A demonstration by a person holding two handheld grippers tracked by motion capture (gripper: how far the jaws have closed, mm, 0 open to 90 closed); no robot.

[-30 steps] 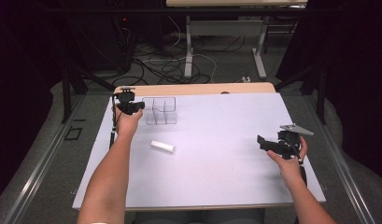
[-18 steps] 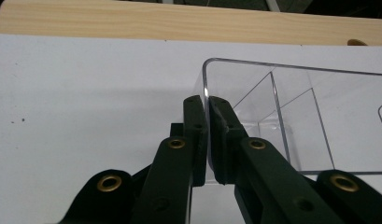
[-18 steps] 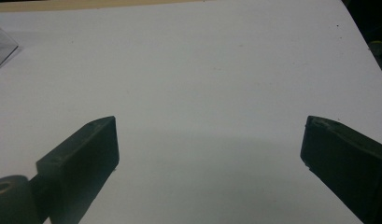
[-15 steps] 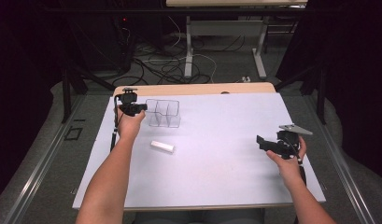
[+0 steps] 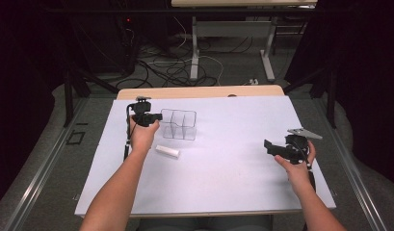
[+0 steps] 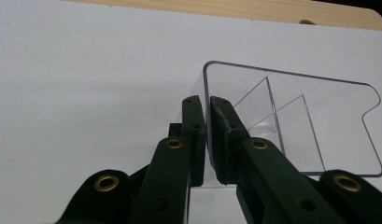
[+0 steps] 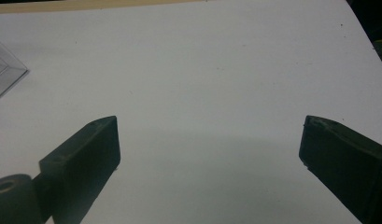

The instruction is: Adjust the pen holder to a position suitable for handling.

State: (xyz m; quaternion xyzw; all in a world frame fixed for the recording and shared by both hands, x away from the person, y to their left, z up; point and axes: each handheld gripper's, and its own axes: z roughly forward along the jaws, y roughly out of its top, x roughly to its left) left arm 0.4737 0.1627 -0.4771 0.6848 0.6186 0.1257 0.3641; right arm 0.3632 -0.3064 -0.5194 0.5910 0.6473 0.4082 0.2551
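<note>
Currently the left claw [image 6: 207, 135] is pinching the near wall of the clear divided organiser [image 5: 179, 124], one jaw inside and one outside the rim, at the container's left end in the high view. The pads are pressing tight on the thin plastic. Compared with the earlier high views, the organiser is sitting further toward the table's [image 5: 223, 192] middle, so the step in hand reads as sliding or repositioning the container across the white surface.

The right claw [image 7: 209, 140] is hovering spread wide over bare table at the right side, holding nothing, well apart from the organiser.

A small white block [image 5: 167, 151] is lying just in front of the organiser, near the left hand [image 5: 142, 137], not touching it.

Container contents: the compartments are looking empty; dividers visible, nothing inside.

Next move, as judged: set the organiser down squarely, release the wall, then reach for the white block.
</note>
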